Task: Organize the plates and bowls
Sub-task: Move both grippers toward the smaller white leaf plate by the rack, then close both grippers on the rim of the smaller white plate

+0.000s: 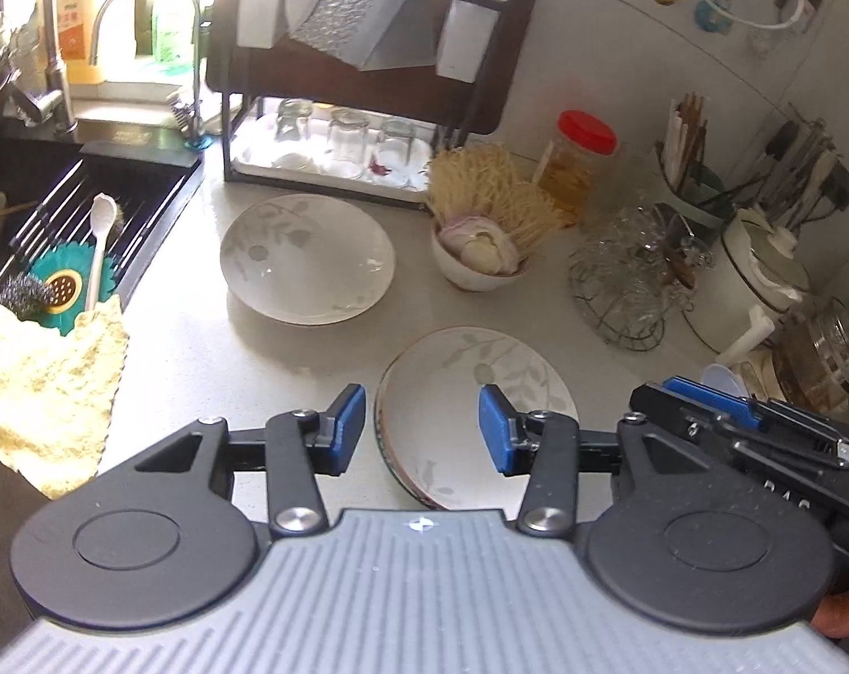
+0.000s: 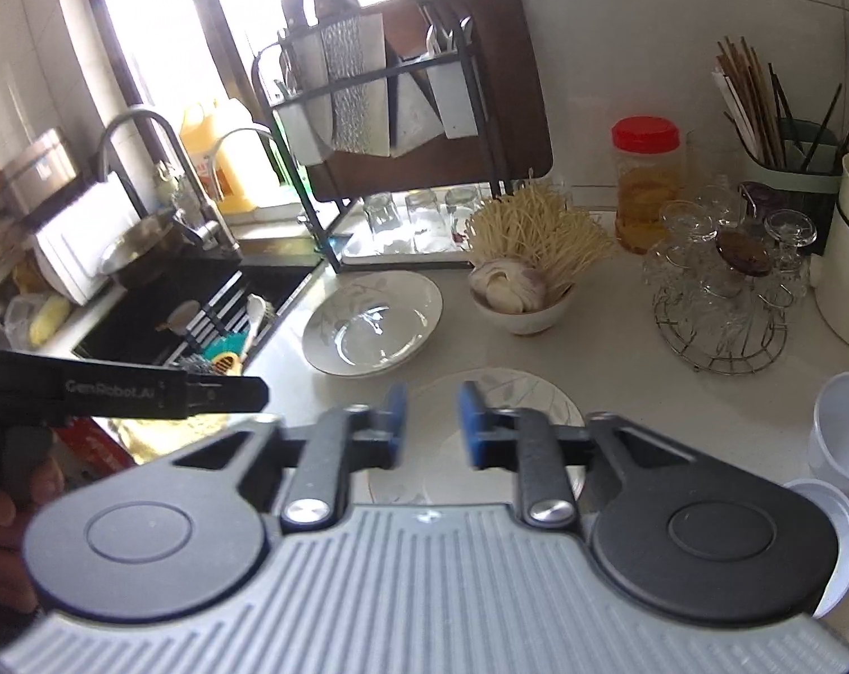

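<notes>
Setting: a pale speckled kitchen tabletop [image 1: 188, 258] beside a black sink [image 1: 42, 191], seen from two cameras on hand-held grippers.
Near plate: a white round plate with a grey leaf pattern [image 1: 480, 393] lies flat on the tabletop close to the front edge, below both grippers.
Far plate: a second white deep plate with the same grey leaf pattern [image 1: 306, 258] sits further back, near the sink edge and in front of the rack, apart from the near plate.
Bowl: a small white bowl holding garlic bulbs [image 1: 480, 258] stands to the right of the far plate, with a bundle of pale dry noodles [image 1: 486, 191] leaning behind it.
Rack: a black wire dish rack [image 1: 368, 56] stands at the back, with clear glasses upside down on its white tray [image 1: 334, 157].
Left gripper [image 1: 421, 429]: its blue-padded fingers stand partly apart above the near plate's left rim; nothing is between them.
Right gripper [image 2: 431, 421]: its blue-padded fingers are a narrow gap apart over the near plate, gripping nothing.
Right side: a red-lidded clear jar [image 2: 646, 185], a wire stand of glass cups [image 2: 722, 292] and white plastic cups [image 2: 843, 427].
Sink: a white spoon [image 1: 98, 247] and a yellow cloth [image 1: 42, 382] at its edge.
</notes>
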A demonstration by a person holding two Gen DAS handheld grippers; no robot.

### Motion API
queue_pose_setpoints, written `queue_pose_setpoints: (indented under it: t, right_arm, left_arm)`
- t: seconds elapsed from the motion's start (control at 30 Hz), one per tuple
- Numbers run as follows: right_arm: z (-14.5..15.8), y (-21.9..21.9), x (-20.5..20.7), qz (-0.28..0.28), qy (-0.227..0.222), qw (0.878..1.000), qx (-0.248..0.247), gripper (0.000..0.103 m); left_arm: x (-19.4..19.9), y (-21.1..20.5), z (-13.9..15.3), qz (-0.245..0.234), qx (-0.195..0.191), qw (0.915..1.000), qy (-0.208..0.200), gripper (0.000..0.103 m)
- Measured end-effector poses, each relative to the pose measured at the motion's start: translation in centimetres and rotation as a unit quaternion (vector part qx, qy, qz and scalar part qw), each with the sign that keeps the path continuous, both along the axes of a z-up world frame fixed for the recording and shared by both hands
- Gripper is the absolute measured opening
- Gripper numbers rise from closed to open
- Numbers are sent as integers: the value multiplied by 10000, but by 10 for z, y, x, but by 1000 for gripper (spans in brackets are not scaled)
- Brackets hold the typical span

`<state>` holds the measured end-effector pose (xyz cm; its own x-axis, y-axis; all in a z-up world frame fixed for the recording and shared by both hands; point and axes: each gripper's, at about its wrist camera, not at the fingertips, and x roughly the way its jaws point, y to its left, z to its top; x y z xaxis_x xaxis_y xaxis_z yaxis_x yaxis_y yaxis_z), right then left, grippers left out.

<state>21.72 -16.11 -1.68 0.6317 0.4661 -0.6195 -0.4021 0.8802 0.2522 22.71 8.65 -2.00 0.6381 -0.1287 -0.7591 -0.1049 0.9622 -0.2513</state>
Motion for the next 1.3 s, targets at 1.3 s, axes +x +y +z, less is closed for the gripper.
queue_pose_setpoints:
  t: [1.3]
  right_arm:
    - [-64, 128, 145, -749, 1073, 9913, 173, 70]
  left_arm:
    - [151, 163, -94, -302, 27, 9981, 533, 59]
